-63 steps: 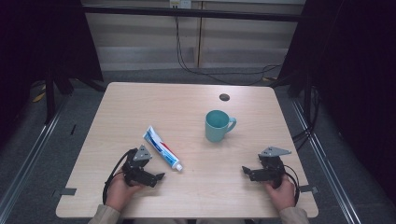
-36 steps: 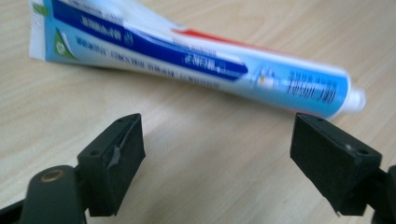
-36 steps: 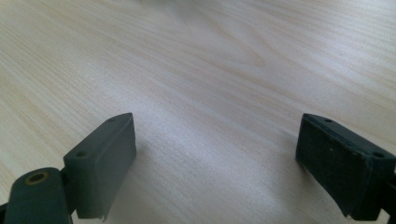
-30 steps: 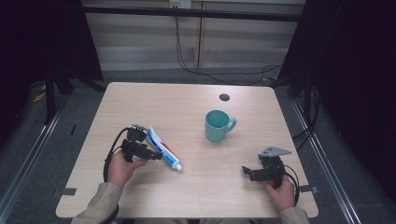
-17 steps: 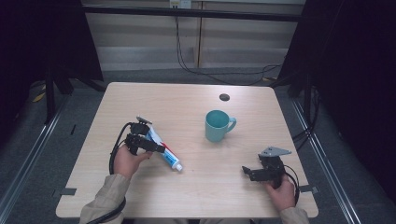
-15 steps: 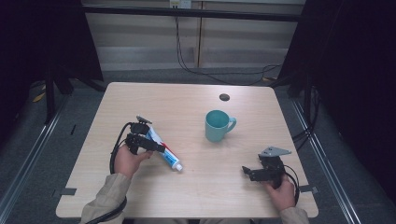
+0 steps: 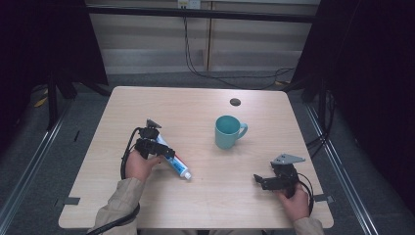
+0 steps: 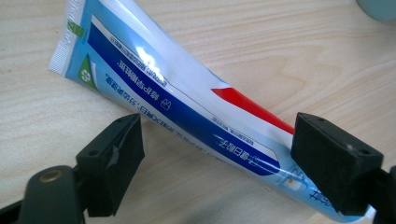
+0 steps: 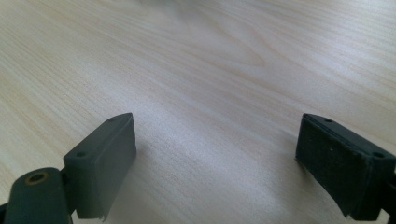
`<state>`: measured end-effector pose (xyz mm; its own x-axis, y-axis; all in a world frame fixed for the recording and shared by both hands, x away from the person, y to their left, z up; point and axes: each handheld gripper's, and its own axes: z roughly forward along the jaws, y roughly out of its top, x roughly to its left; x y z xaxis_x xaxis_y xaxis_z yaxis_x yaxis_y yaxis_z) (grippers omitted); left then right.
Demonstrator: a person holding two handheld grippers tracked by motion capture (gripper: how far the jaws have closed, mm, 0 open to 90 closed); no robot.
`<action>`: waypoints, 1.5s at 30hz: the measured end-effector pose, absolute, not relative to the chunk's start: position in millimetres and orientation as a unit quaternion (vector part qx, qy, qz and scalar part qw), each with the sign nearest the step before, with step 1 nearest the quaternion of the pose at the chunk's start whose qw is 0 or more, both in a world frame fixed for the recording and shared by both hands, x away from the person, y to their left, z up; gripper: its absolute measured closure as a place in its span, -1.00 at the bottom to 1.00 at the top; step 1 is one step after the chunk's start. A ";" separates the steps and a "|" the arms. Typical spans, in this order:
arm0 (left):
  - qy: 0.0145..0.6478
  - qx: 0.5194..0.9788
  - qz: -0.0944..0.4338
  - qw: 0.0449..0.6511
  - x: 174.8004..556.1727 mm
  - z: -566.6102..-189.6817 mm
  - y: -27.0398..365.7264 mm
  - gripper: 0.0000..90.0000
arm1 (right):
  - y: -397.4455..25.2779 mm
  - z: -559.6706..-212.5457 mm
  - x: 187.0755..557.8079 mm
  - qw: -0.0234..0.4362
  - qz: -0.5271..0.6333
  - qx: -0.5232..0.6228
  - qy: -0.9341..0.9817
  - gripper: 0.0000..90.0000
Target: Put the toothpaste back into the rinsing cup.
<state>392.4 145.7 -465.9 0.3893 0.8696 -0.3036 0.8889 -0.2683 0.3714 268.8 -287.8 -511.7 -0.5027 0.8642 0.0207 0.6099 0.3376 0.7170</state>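
A white, blue and red toothpaste tube lies flat on the wooden table, cap end toward the front. My left gripper hovers over its middle, open. In the left gripper view the tube runs diagonally between the two wide-apart jaws, the right one overlapping its lower end. My right gripper rests open near the front right of the table. Between its spread jaws in the right gripper view lies bare wood.
A teal mug stands right of centre, handle pointing right. A small dark round spot sits on the table behind it. Cables trail from both grippers. Table edges lie close to both hands at the front.
My left gripper has moved from the front left of the table forward and right, coming over the toothpaste tube. The right gripper has stayed put.
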 end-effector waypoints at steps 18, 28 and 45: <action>0.577 0.777 -0.033 0.249 398.2 -475.1 143.1 -0.67 | -288.0 -511.6 268.9 0.186 0.342 0.462 0.797 -0.74; 0.565 0.789 -0.027 0.241 400.4 -475.7 135.7 -0.28 | -287.9 -511.7 268.9 0.186 0.342 0.462 0.797 -0.74; 0.494 0.841 0.017 0.219 395.5 -463.2 116.6 0.66 | -287.9 -511.7 268.9 0.186 0.342 0.462 0.797 -0.74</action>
<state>395.5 116.6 -463.2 0.5118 0.8385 -0.1870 0.8232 -0.4165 0.3859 268.9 -287.9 -511.7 -0.5030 0.8640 0.0197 0.6097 0.3386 0.7166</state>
